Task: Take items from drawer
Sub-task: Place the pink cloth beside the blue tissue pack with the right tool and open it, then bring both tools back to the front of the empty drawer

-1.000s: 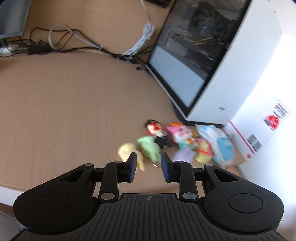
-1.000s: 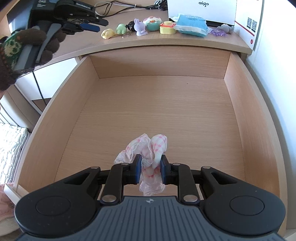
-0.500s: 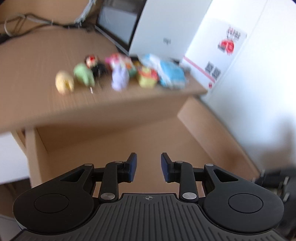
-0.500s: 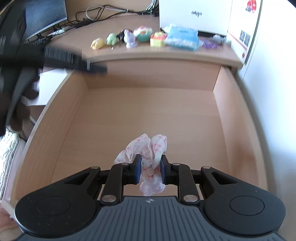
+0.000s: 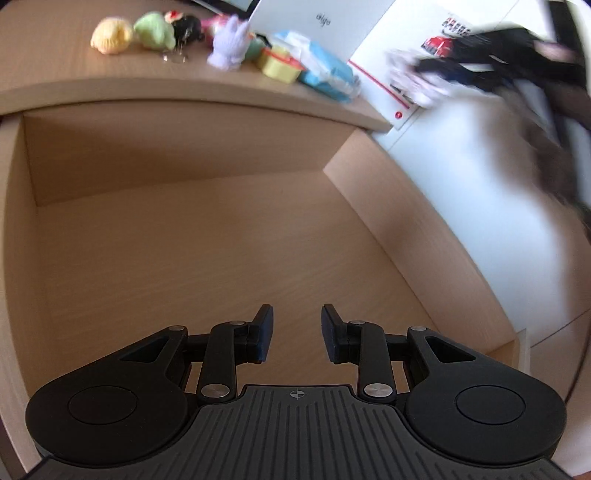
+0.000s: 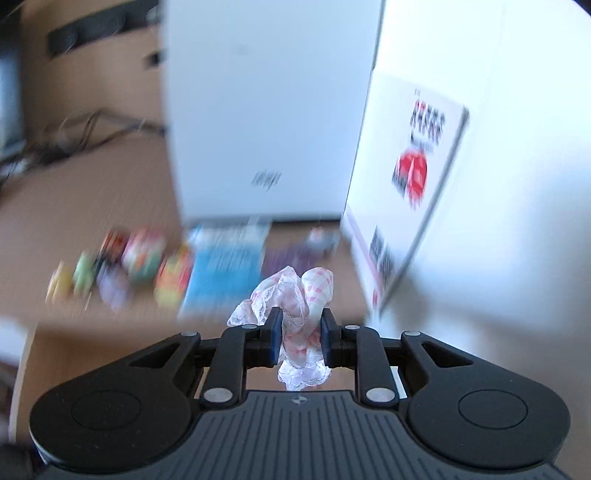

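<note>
My right gripper is shut on a pink-and-white lacy cloth and holds it above the desk's front edge, near the blue packet. The same gripper shows as a dark blur with the pale cloth at the top right of the left wrist view. My left gripper is open with nothing between its fingers and points down into the wooden drawer, whose floor is bare where I can see it.
On the desktop behind the drawer stand several small toys: a yellow one, a green one, a lilac one. A blue packet, a white computer case and a white box with red print stand beside them.
My right gripper lifted the cloth out of the drawer and up over the desk. My left gripper swung from the desktop toys down into the drawer.
</note>
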The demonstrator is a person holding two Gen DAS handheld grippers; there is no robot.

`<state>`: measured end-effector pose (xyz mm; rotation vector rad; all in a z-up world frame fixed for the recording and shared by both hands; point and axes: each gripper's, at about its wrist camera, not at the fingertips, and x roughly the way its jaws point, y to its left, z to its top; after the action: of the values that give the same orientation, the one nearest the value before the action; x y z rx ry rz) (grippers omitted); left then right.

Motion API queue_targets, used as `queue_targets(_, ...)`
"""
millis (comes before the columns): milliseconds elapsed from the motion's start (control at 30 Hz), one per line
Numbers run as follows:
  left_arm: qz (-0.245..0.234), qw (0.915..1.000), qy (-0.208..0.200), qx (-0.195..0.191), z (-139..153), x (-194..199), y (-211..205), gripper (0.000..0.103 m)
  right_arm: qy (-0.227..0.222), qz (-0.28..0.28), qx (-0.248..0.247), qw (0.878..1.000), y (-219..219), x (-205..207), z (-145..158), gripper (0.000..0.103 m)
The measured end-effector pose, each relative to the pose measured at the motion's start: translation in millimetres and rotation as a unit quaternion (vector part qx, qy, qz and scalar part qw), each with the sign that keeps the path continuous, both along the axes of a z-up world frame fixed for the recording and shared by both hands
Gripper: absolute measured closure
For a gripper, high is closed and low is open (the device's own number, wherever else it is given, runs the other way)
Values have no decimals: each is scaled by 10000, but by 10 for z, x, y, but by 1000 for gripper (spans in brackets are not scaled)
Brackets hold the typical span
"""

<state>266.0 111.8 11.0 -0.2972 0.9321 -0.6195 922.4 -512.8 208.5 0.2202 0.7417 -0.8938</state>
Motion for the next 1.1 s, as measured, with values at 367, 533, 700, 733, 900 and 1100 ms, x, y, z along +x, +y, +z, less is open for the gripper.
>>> queue_targets(367,5,9994,-71,-325,13,37,44,72,-820,-593,199,9947,-1014,643,-422,79)
queue_targets(533,144,9992,-171,-330,47,31,93,72,-810,-741,484,9928,-1248,608,-689,72)
queue_targets(700,520,9972,-207,-489,67,28,226,72,-1307,-608,74,9895,-1050,391,-465,43)
queue_targets(733,615,9967,-201,-497,70,26,249,72,-1410,-581,15,9883,-982,333,-391,42)
queue_targets(900,1000,9943,-189,-319,129,-77,274,72,-1442,-441,101,9885,-473,32,-152,42)
queue_targets(1100,1157,9901,-764,-230,492,-728,411,72,-1087,70,402,9932,673,-430,-272,40)
